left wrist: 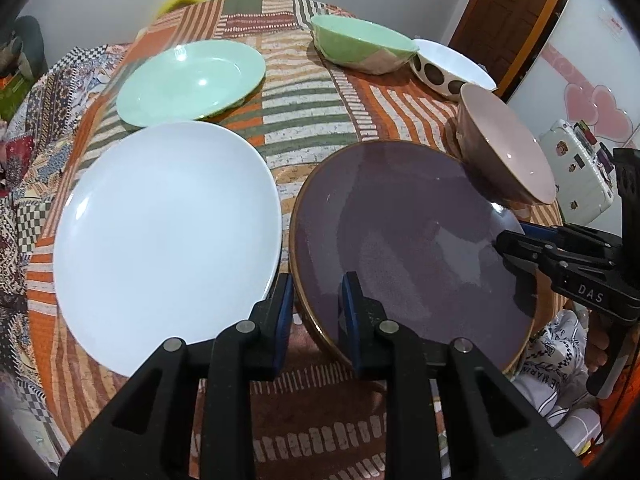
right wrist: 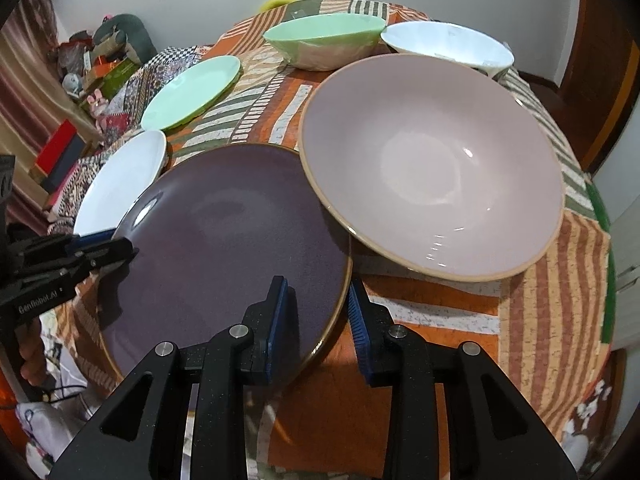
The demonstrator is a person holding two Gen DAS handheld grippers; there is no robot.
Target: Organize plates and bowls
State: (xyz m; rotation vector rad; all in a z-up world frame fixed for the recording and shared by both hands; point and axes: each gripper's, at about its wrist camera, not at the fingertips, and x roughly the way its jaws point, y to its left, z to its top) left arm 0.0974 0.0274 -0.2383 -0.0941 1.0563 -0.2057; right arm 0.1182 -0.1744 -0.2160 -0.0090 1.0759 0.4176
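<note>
Two black two-finger tools with blue pads flank the dark purple round plate with a tan rim point(left wrist: 400, 232), which lies near the front of the patchwork orange-striped tablecloth point(left wrist: 304, 120). The left gripper point(left wrist: 318, 304) straddles the plate's near left rim, one pad outside and one over the glaze, with slack showing, so it looks released rather than clenched. The right gripper point(right wrist: 318, 308) straddles the near right rim the same way, with cloth visible between rim and outer pad. Both tool bodies hide the plate's nearest edge. Only part of the person's hand point(left wrist: 600, 344) shows below the right tool. Just left of the purple plate lies a plain white round plate point(left wrist: 168, 240), its near edge cut off by the left tool. To the right, a pale pink bowl with a brown outside point(right wrist: 432, 160) overlaps the purple plate's far right rim; whether they touch cannot be told. Farther left sits a mint green plate point(left wrist: 192, 80). Farthest are a mint green bowl point(left wrist: 360, 46) and a white bowl with dark dots point(left wrist: 448, 68), partly hidden by it.
</note>
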